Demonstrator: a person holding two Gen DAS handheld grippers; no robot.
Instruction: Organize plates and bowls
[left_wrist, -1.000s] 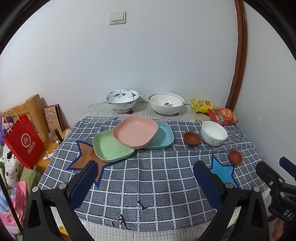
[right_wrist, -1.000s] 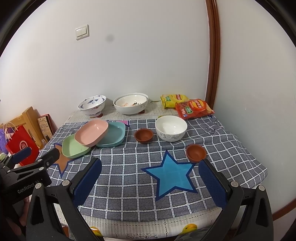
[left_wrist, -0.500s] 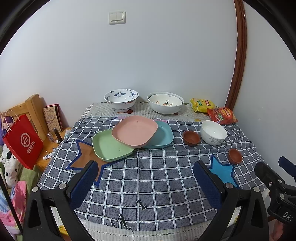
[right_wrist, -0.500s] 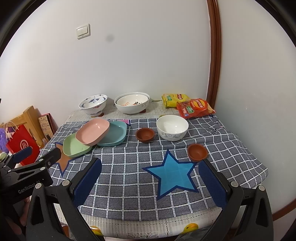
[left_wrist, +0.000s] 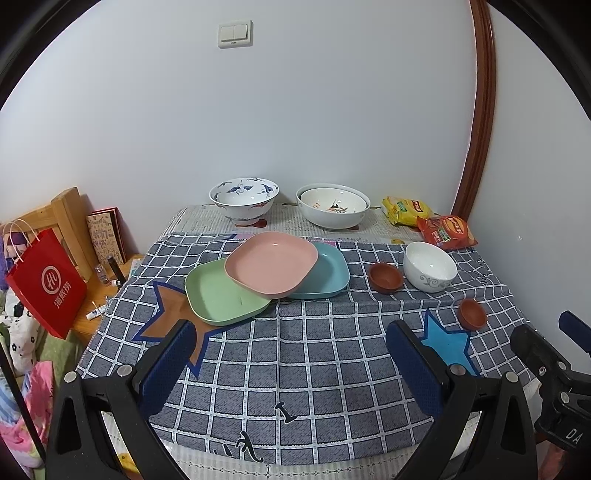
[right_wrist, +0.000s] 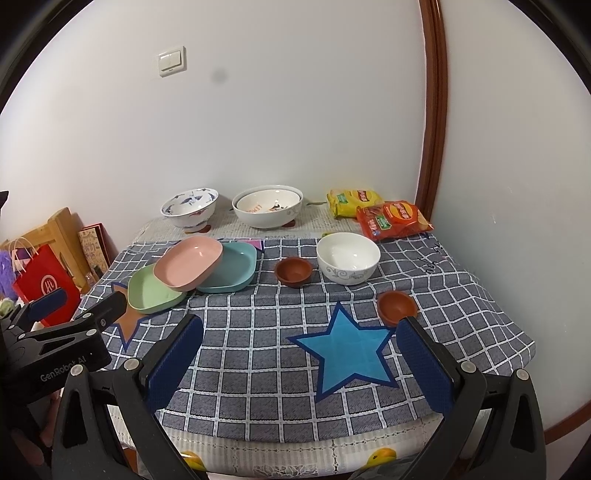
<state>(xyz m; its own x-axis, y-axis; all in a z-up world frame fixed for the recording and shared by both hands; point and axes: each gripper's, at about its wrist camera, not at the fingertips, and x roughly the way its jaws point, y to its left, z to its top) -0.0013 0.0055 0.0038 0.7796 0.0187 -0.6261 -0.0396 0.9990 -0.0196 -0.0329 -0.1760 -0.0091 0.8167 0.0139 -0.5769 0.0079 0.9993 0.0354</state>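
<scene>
the left gripper (left_wrist: 291, 354) and the right gripper (right_wrist: 299, 354) both hang above the near edge of the table, jaws spread wide and holding nothing, which suits a moment of lining up before any dish is touched. nothing looks sorted yet.

the task's things lie scattered on the checked cloth (left_wrist: 314, 354). three plates overlap in a loose fan at left centre: the pink plate (left_wrist: 271, 264) sits on top, tilted, one edge resting on the green plate (left_wrist: 221, 295) and the other on the teal plate (left_wrist: 327, 271). because it bears on both, it probably has to come off first before the lower two can be stacked.

to the right, a white bowl (right_wrist: 348, 257) stands upright just beside a small brown cup (right_wrist: 293, 271). a second brown cup (right_wrist: 397, 306) sits apart, close to the right gripper's right finger and beside the blue star (right_wrist: 347, 350); it is the nearest piece for that side.

along the wall a blue-patterned bowl (left_wrist: 243, 199) and a large white bowl (left_wrist: 332, 206) stand on a lighter cloth, and the large one seems to hold another nested inside it. snack packets, yellow (right_wrist: 352, 201) and red (right_wrist: 393, 219), crowd the back right corner and limit room there. off the table's left edge a red paper bag (left_wrist: 46, 282) and a wooden chair (left_wrist: 66, 218) stand clear of the work.
</scene>
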